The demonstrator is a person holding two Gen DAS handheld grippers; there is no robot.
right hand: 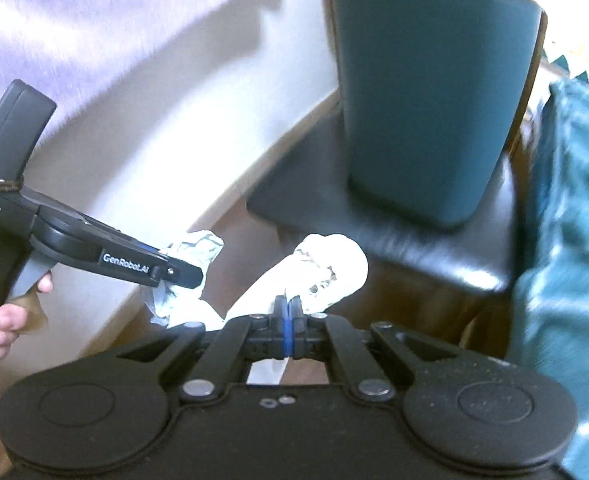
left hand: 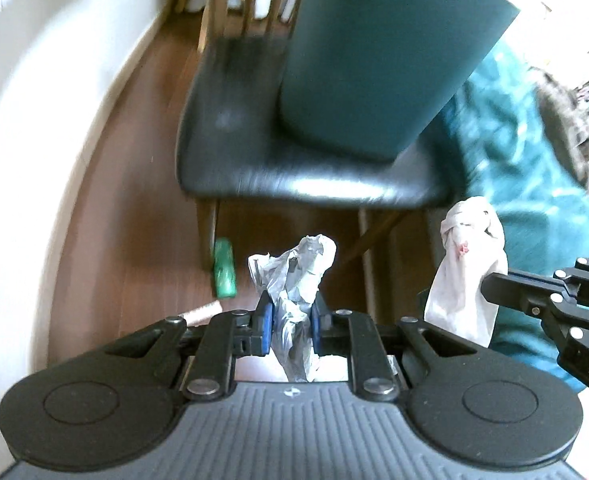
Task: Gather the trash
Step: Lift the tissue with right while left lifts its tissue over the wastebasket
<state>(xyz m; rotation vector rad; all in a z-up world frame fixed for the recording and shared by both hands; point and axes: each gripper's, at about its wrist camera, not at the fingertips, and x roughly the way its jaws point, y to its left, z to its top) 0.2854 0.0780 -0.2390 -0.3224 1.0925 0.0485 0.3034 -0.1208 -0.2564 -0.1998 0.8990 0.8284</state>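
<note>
At the lower centre of the left wrist view, the left gripper [left hand: 290,320] has its jaws nearly closed, pinching a crumpled grey wrapper [left hand: 294,276]. At the right edge, the right gripper [left hand: 490,282] clamps a white crumpled tissue [left hand: 468,264]; its own view shows the blue pads pressed together on that tissue. A dark teal bin [left hand: 378,64] stands on a black chair seat [left hand: 254,160] in the upper centre. A green object [left hand: 224,268], blurred, perhaps a bottle, lies on the wooden floor [left hand: 134,184] by the chair leg.

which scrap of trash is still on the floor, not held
The green can by the chair leg; the grey crumpled paper and white tissue are each clamped in jaws.
</note>
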